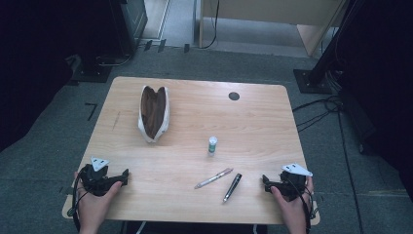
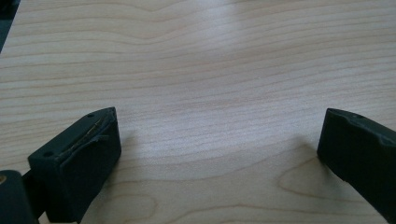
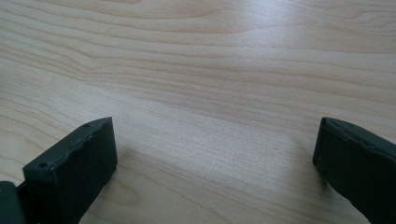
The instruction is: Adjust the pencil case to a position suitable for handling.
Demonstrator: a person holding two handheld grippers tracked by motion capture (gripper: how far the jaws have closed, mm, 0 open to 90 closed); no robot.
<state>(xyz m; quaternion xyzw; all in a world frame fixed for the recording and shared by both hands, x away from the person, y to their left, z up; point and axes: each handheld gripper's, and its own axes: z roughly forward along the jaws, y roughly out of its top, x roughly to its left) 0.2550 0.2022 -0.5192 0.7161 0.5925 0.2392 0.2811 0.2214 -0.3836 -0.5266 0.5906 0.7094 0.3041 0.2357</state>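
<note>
a: notably, both tools rest at the near corners of the bench [image 1: 195, 105]: the left tool [image 1: 125, 176] at the person's left hand, the right tool [image 1: 264, 181] at the right hand. in each gripper view the two black jaws stand wide apart over bare wood, with nothing between them.

b: and the things nearest them?

a: a black pen [image 1: 232, 187] lies just beside the right tool, flat on the bench, its length running slightly away from the near edge. a pink pen [image 1: 213, 178] lies next to it, apart by a small gap and angled the other way. a small white tube with a green cap [image 1: 213, 145] stands upright farther in. a pouch [image 1: 154, 112], gaping open with a dark lining, sits well apart toward the far left.

b: how would the pens handle?

a: probably light, stiff and smooth, so apt to roll or skid when nudged. the best hold looks to be across the barrel near its middle, jaws square to the length. the black pen's broader end may give firmer purchase. the tube seems light and easy to topple. the pouch looks soft and would likely sag if lifted by one lip.
</note>
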